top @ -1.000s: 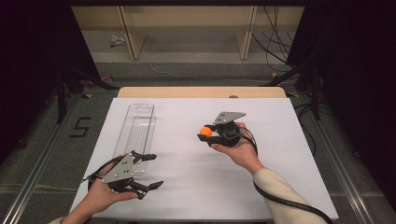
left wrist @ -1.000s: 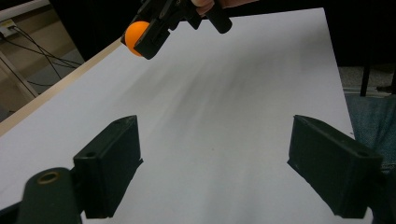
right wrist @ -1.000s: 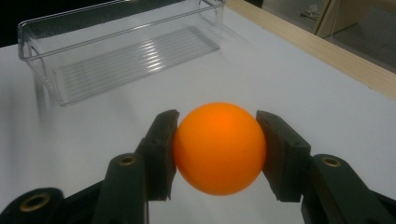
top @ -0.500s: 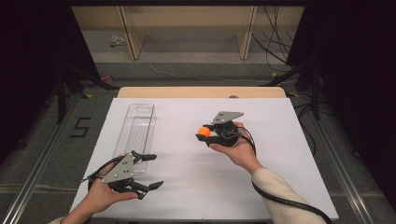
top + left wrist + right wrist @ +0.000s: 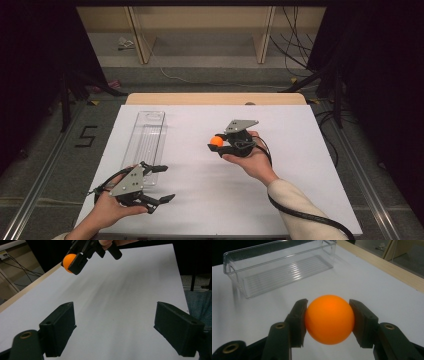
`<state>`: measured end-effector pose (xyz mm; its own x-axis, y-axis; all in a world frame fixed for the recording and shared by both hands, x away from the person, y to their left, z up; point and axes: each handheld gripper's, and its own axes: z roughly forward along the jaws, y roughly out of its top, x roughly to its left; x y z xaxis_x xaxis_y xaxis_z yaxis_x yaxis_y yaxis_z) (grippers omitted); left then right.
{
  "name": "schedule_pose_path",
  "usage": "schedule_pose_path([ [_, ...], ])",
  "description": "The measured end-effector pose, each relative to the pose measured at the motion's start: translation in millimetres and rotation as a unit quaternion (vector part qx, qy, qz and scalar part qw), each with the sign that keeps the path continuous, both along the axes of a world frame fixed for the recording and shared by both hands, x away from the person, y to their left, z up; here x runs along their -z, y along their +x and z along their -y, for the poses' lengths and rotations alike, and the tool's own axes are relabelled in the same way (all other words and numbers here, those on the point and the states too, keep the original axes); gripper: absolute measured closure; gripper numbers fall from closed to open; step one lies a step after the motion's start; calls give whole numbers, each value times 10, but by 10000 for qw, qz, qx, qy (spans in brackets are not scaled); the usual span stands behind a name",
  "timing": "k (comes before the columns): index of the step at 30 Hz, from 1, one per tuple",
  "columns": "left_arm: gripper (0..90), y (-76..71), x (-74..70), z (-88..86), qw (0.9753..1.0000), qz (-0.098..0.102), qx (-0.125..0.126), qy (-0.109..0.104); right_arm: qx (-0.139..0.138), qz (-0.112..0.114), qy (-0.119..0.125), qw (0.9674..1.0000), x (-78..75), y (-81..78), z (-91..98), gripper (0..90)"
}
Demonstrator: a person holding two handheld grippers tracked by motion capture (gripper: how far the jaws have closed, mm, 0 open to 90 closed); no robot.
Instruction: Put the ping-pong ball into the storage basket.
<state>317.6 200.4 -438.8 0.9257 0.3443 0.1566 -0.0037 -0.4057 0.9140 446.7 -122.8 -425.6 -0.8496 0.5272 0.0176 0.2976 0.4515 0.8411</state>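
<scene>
An orange ball (image 5: 329,318) sits squeezed between the two black jaws of my right gripper (image 5: 329,320), held a little above the white table. From above, the ball (image 5: 216,141) shows at the tip of that gripper (image 5: 216,144), near the table's middle. In the left gripper view the ball (image 5: 68,261) hangs at the top left, far off. My left gripper (image 5: 162,183) rests near the front left of the table with its jaws wide apart and nothing between them (image 5: 113,327). A clear plastic tray (image 5: 146,141) lies lengthwise left of the ball and stands empty (image 5: 274,267).
The white table top (image 5: 300,165) lies bare around both grippers. A wooden strip (image 5: 215,98) runs along the far edge. Cables trail from each gripper over the front. Beyond the table are a dark floor and shelf legs.
</scene>
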Motion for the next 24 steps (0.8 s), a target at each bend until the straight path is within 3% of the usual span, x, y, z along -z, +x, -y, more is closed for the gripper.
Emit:
schedule_pose_path([
  [24,167,-1,0,0,10000,1,2,-2,-58,-8,0,10000,6,23,-80,515],
])
